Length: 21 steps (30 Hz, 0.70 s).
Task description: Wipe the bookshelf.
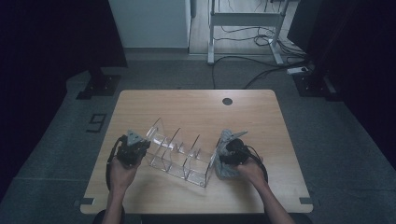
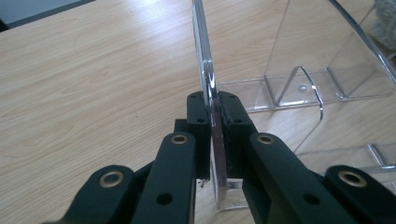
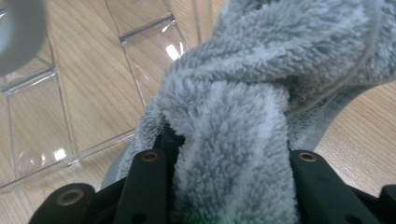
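Note:
A clear acrylic divider rack (image 1: 180, 151) lies across the middle of the wooden table (image 1: 196, 105). My left gripper (image 1: 132, 148) is at the rack's left end; in the left gripper view its black jaws are shut on the rack's clear end wall (image 2: 208, 70), which stands on edge between the pads (image 2: 198, 109). My right gripper (image 1: 231, 153) is at the rack's right end, shut on a bunched grey fluffy cloth (image 3: 243, 116). The cloth (image 1: 227, 140) presses against the rack's right end wall and hides the right jaws' tips.
A small round cable hole (image 1: 227, 101) sits near the table's far edge. Behind the table are a white frame's legs (image 1: 243, 28) and cables on the floor (image 1: 261, 70). Bare wood lies ahead of the rack and along the near edge.

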Tool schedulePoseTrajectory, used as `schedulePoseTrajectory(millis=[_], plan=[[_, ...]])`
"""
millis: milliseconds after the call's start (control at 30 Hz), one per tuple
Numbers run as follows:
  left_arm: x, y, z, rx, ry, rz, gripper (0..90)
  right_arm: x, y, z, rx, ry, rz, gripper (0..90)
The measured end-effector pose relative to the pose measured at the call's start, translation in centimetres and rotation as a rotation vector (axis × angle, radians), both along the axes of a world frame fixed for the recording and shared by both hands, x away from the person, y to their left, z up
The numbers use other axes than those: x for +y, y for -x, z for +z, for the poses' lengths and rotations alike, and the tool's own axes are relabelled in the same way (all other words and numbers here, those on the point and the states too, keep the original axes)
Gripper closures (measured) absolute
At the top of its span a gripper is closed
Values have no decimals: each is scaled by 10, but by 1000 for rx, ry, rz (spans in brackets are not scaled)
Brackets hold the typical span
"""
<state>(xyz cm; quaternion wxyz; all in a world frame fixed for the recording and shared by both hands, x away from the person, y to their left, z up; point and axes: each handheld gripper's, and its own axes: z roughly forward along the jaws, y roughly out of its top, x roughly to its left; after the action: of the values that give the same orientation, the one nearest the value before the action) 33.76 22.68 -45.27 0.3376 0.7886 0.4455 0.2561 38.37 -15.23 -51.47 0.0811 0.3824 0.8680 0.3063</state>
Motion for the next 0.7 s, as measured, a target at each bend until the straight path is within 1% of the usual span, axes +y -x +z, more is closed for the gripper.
schedulePoseTrajectory(millis=[67, 100, 233, 400, 433, 567, 600, 700], plan=[[-2, 0, 0, -8, -12, 13, 845, 2, 3, 2, -2, 10, 6, 630], [-3, 0, -1, -11, -8, 25, 844, 2, 4, 3, -6, 14, 11, 630], [-4, 0, -1, -13, -3, 38, 845, 4, 12, 5, -7, 15, 30, 629], [-4, 0, -2, -13, 1, 41, 845, 5, 18, 6, 1, 2, 46, 629], [-4, 0, -2, -13, 2, 43, 845, 6, 21, 6, 9, -2, 55, 629], [-4, 0, -2, -12, 2, 44, 845, 8, 25, 7, 16, -10, 75, 629], [-4, 0, -2, -13, 2, 44, 845, 9, 29, 7, 20, -14, 93, 629], [-4, 0, -1, -11, -2, 42, 844, 10, 34, 7, 27, -20, 107, 629]])
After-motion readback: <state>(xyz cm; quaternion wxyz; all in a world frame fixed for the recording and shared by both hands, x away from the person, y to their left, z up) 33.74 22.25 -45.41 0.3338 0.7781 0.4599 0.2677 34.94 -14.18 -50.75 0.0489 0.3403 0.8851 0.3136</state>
